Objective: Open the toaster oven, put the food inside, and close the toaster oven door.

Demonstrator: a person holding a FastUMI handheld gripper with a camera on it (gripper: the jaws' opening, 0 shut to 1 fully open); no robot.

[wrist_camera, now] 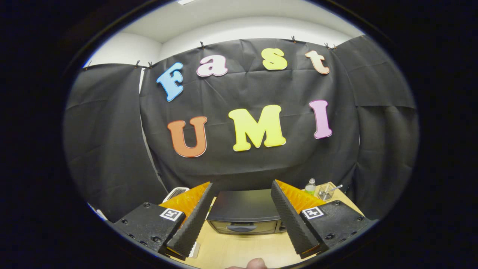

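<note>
Both fingers of hand-held gripper (pixel 242 213) apart; toaster oven (pixel 244 215) beyond, seemingly shut.

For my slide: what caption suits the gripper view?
Open hand-held gripper poised above table, closed toaster oven ahead between its fingers.

Jaws spread wide, bare table (pixel 239 248) ahead, closed toaster oven (pixel 244 216) beyond

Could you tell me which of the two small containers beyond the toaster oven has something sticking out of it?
The clear glass; a thin handle juts from it. The capped bottle beside it has none. The gripper is open.
</note>
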